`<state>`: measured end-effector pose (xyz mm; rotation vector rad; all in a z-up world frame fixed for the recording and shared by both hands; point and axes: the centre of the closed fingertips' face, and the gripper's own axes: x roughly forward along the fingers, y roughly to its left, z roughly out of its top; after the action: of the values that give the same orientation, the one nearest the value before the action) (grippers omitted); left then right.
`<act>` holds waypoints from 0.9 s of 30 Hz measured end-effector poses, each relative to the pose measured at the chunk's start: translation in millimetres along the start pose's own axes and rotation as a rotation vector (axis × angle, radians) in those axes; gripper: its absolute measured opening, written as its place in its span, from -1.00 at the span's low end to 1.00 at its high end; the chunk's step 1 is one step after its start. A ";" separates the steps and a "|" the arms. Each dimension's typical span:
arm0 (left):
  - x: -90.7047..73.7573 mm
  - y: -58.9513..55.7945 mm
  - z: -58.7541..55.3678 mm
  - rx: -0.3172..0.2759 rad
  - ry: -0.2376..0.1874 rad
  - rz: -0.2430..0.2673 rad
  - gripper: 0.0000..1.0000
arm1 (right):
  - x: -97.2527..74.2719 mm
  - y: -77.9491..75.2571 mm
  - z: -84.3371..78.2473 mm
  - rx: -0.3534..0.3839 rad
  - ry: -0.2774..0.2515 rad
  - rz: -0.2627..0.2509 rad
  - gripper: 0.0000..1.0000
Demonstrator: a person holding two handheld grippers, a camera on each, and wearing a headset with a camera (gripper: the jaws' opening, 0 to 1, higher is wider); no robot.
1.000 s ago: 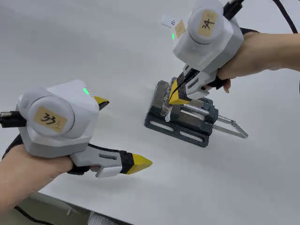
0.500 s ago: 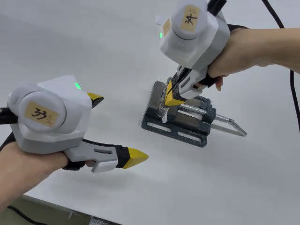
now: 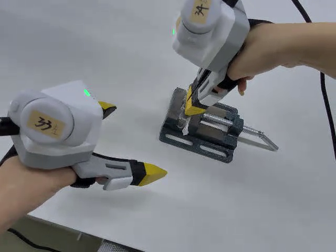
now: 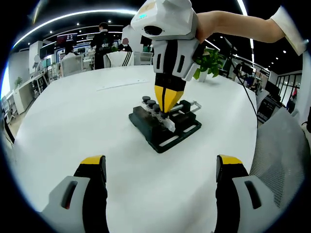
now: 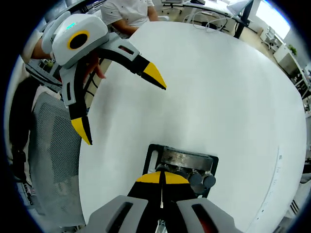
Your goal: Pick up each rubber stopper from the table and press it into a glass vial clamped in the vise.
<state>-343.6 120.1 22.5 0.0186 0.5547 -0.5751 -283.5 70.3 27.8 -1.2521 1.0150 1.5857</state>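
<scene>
The vise [image 3: 210, 137] on the white table [image 3: 105, 63] clamps a row of vials [image 3: 183, 125]. The left gripper [image 3: 134, 140] hovers aside, jaws spread. The right gripper [image 3: 190, 109], jaws pressed together, points onto the row beside seated dark stoppers [image 5: 197, 178]. Best press straight down, centred, gently on glass

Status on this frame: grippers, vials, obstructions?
Left gripper open over white table, apart from dark metal vise. Right gripper shut, fingers down at clamped glass vials; several carry dark rubber stoppers. Nothing in the way.
</scene>
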 end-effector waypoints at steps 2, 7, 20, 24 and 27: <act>0.2 -0.5 0.7 -0.003 -0.005 -0.001 0.86 | 0.7 -0.1 0.7 0.021 0.011 0.004 -1.00; 0.7 -0.2 -0.7 -0.008 -0.006 -0.001 0.85 | 0.4 4.8 -0.2 0.034 0.033 0.009 -1.00; 2.0 -3.0 4.0 -0.002 -0.013 -0.002 0.85 | 2.0 2.1 -0.9 0.014 0.052 0.024 -1.00; 1.5 -4.7 9.9 0.005 -0.016 -0.005 0.84 | 1.5 4.4 -2.9 -0.008 0.004 -0.008 -1.00; 0.5 -4.0 13.6 0.012 -0.020 -0.003 0.84 | -0.1 4.3 -5.1 0.012 -0.032 -0.024 -1.00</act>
<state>-338.6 114.2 34.4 0.0236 0.5315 -0.5815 -286.1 64.2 27.4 -1.2229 0.9849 1.5737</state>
